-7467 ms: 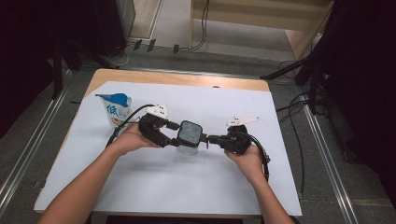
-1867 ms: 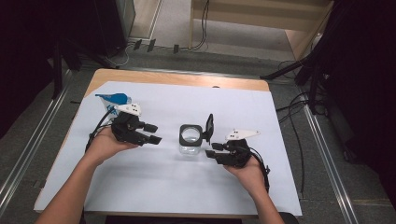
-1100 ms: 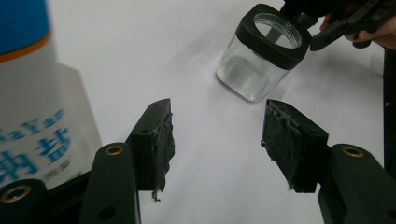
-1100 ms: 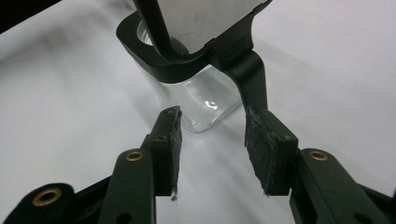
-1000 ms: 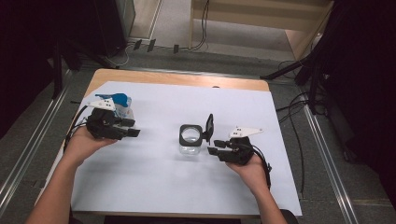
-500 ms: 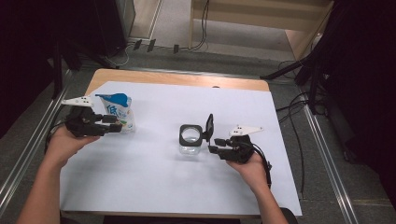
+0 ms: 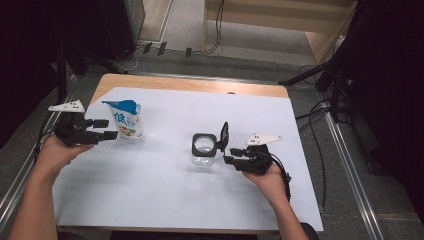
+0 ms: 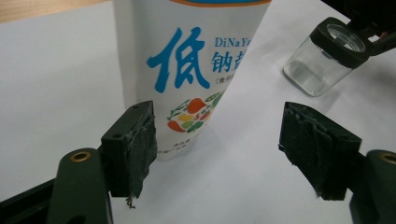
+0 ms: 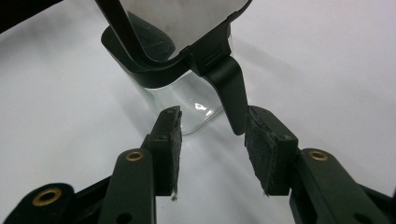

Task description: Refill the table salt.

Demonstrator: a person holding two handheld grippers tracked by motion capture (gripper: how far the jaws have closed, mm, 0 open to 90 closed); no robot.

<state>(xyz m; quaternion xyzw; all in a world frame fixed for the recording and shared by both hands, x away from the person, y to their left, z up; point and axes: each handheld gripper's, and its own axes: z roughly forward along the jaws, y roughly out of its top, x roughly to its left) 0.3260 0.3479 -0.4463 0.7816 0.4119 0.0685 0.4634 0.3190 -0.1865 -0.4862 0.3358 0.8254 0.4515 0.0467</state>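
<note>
A white stand-up pouch with blue lettering and a blue top stands at the table's left. My left gripper is level just left of it, jaws wide. In the left gripper view the pouch stands just beyond the pads, which do not touch it; the left gripper has just been opening. A clear square jar with a black rim sits mid-table, its hinged lid flipped upright. My right gripper rests at the jar's right side. In the right gripper view the lid's black tab hangs just ahead of the right gripper, which is open.
A white sheet covers most of the wooden table. Metal rails run along both sides of the table, and cables lie on the floor behind it. The jar shows at the upper right of the left gripper view.
My left hand has moved left, away from the jar, to the pouch's left side, and its jaws stand wider apart. The right hand, jar and raised lid have stayed put.
</note>
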